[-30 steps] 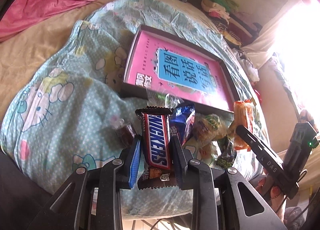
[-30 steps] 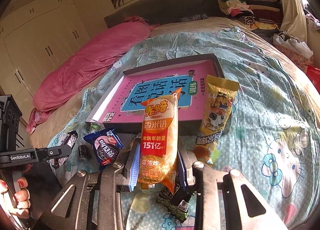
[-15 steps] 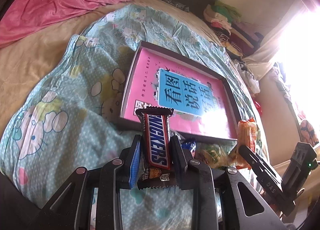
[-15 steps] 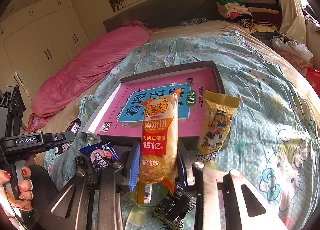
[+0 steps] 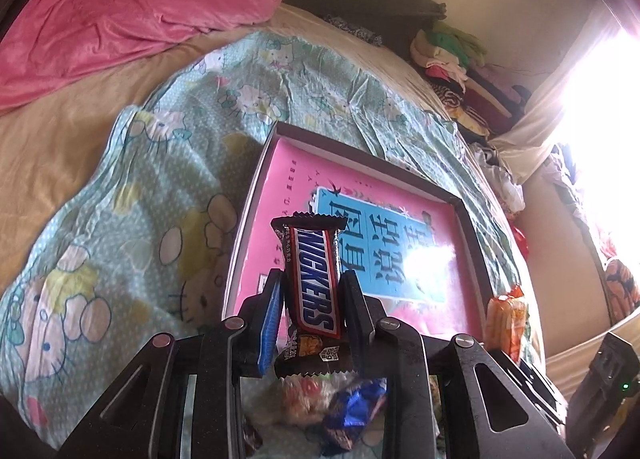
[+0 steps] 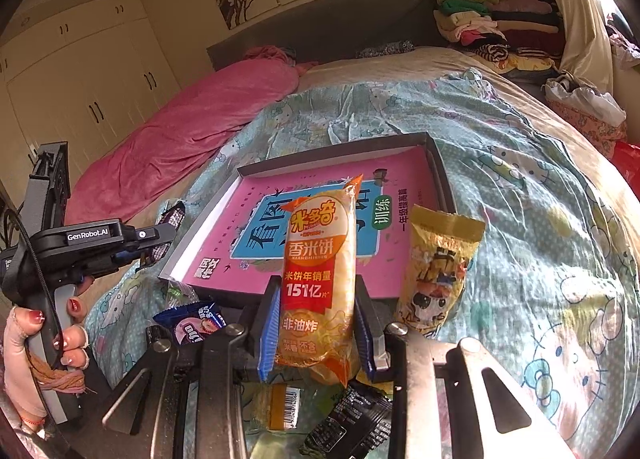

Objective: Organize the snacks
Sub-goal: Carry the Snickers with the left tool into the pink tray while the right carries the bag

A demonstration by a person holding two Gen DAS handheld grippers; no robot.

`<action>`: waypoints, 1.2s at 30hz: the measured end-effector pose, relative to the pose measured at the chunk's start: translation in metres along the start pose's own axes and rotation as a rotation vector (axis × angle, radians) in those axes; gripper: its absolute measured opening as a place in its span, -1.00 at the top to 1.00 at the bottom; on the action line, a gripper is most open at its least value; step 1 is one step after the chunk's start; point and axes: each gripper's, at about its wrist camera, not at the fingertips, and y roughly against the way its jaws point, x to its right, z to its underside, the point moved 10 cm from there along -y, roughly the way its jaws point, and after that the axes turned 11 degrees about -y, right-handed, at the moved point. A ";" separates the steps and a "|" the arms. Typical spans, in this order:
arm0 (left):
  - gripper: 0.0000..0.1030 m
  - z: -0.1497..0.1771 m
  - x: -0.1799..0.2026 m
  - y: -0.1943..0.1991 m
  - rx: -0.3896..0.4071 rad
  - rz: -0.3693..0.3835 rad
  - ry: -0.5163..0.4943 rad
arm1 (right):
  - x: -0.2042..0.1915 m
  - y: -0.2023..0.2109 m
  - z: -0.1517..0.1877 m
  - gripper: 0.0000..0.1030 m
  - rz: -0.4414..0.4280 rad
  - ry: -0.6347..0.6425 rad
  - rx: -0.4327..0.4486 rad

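Observation:
My left gripper [image 5: 310, 291] is shut on a Snickers bar [image 5: 314, 279], held upright in the air over the near edge of the shallow dark-rimmed box [image 5: 256, 195] with its pink and blue inside. In the right wrist view my right gripper [image 6: 318, 305] is shut on an orange rice-cracker pack [image 6: 320, 271], upright before the same box [image 6: 438, 171]. A yellow snack pack [image 6: 438, 271] leans on the box's near right corner. The left gripper [image 6: 148, 237], held by a hand [image 6: 28, 335], shows at the left with the Snickers bar end-on.
Loose snacks lie on the cartoon-cat bedsheet [image 6: 540, 219] near me: a blue packet [image 6: 194, 321], a black packet [image 6: 348, 419], a blue wrapper [image 5: 352, 411]. A pink quilt [image 5: 120, 19] lies at the bed's far side. Folded clothes [image 6: 480, 19] are piled by the headboard.
My left gripper has carried the Snickers bar forward from above the snack pile to the box's near edge. The right gripper and its rice-cracker pack drifted slightly nearer the box.

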 end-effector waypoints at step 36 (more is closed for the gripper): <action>0.42 0.013 -0.007 -0.055 -0.087 -0.050 -0.063 | 0.001 -0.048 -0.037 0.36 0.092 0.100 0.040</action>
